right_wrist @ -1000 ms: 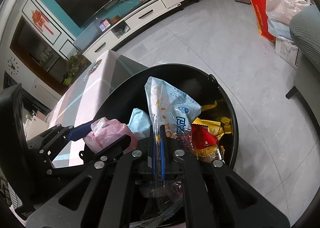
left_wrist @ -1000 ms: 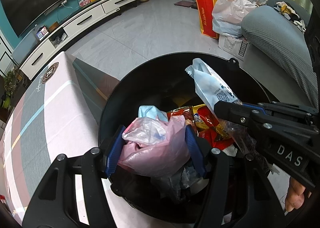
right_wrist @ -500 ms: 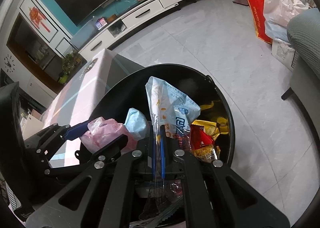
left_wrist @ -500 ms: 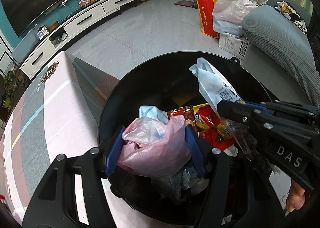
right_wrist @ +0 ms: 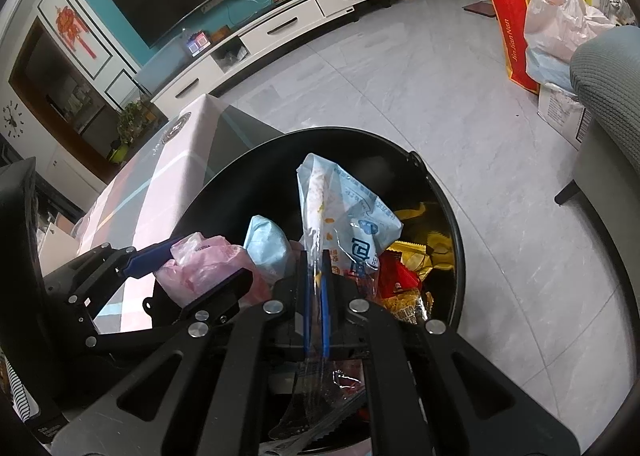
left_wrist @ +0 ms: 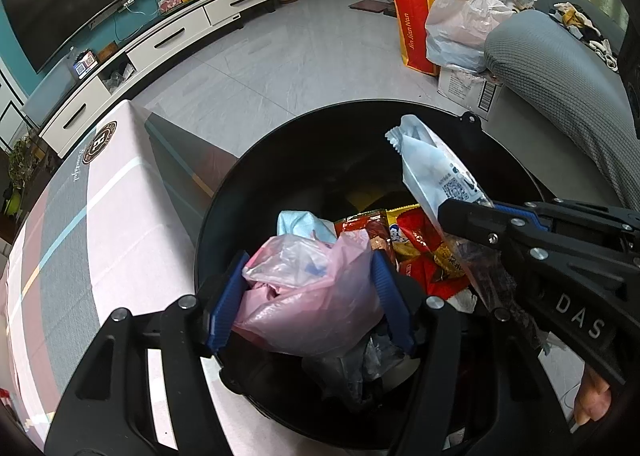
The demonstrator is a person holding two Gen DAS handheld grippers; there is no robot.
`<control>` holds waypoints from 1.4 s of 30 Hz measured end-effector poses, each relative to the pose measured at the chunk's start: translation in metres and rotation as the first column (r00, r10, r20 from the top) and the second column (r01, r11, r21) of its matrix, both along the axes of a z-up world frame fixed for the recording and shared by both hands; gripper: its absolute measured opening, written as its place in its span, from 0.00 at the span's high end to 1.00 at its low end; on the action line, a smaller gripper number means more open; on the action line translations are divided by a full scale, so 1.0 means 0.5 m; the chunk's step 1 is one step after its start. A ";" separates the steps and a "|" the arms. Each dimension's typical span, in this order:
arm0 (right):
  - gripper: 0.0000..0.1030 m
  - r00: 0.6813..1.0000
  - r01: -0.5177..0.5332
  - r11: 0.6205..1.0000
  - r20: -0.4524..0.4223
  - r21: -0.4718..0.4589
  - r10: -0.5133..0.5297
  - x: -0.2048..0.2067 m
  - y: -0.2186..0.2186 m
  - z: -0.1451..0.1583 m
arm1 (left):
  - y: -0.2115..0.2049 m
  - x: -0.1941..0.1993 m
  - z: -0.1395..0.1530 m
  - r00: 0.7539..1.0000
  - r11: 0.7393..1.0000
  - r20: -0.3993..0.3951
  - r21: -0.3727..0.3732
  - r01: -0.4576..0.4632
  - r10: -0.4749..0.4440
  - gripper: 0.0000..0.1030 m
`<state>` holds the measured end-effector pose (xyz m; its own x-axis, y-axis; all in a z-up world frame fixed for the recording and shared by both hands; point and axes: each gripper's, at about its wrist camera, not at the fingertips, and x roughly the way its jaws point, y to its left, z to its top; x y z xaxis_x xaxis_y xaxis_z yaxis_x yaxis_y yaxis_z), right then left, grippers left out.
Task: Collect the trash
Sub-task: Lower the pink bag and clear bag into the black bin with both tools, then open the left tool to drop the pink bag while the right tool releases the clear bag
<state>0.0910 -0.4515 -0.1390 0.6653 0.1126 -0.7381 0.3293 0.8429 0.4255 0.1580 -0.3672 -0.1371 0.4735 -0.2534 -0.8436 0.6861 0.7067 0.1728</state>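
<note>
A round black trash bin stands beside the table, holding red and yellow snack wrappers. My left gripper is shut on a crumpled pink plastic bag over the bin's near side; the bag also shows in the right wrist view. My right gripper is shut on a pale blue snack wrapper that stands up over the bin; the wrapper also shows in the left wrist view. A light blue crumpled piece lies behind the pink bag.
A table with a pink and grey cloth sits left of the bin. A grey sofa is at the right, with an orange bag, a white plastic bag and a cardboard box beside it. A white TV cabinet lines the far wall.
The right gripper with the blue wrapper has drifted slightly right and away over the bin. The left gripper and pink bag have stayed put.
</note>
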 end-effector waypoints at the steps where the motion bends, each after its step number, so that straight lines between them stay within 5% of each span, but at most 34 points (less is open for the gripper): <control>1: 0.95 1.000 0.000 1.000 0.001 0.000 0.000 0.000 0.000 0.000 | 0.001 0.001 -0.001 1.000 1.000 -0.001 0.000 -0.002 0.002 0.37; 42: 0.87 1.000 -0.006 1.000 -0.013 -0.023 0.005 0.000 0.006 0.000 | 0.005 -0.001 -0.004 1.000 1.000 -0.015 -0.001 -0.024 0.024 0.31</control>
